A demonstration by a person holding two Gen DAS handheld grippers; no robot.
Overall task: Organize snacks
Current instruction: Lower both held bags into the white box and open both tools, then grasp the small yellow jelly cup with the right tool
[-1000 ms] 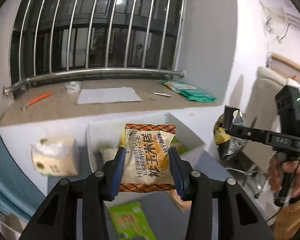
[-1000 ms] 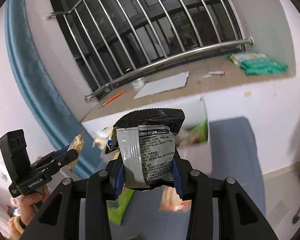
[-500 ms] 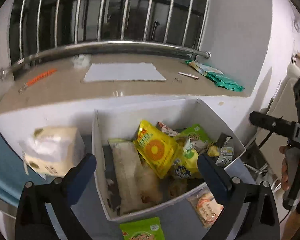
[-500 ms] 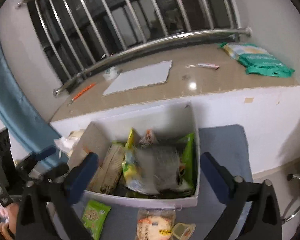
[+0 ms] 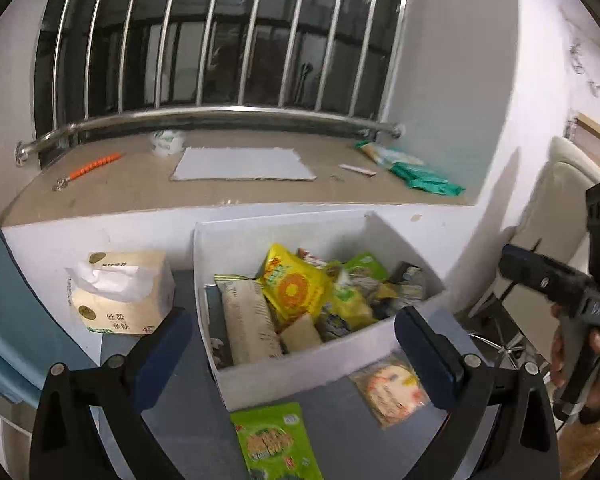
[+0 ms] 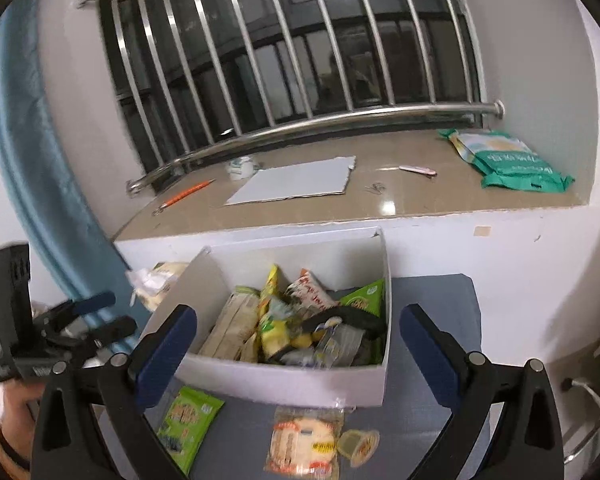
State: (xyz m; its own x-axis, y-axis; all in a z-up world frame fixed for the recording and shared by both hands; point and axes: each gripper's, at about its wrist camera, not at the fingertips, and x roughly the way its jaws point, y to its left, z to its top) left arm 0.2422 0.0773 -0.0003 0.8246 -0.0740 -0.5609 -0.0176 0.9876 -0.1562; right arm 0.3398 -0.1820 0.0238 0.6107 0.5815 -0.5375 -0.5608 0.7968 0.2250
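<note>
A white box (image 5: 300, 372) (image 6: 284, 380) on a grey-blue surface holds several snack packets, among them a yellow packet (image 5: 296, 288) and a dark foil bag (image 6: 340, 332). In front of the box lie a green packet (image 5: 276, 440) (image 6: 188, 416), a clear round-cake packet (image 5: 392, 388) (image 6: 304, 440) and a small jelly cup (image 6: 360, 442). My left gripper (image 5: 296, 360) is open and empty, above the box's near wall. My right gripper (image 6: 296, 356) is open and empty, above the box's near wall. Each gripper shows at the edge of the other's view.
A tissue pack (image 5: 120, 292) stands left of the box. Behind is a white ledge with a stone sill (image 5: 236, 192) holding a grey sheet, an orange pen and green bags (image 6: 512, 164). A blue curtain (image 6: 40, 184) hangs at left; a chair (image 5: 556, 216) is at right.
Both grippers opened and dropped their packets into the box: the yellow corn snack from the left, the dark foil bag from the right. Both now hang empty above it.
</note>
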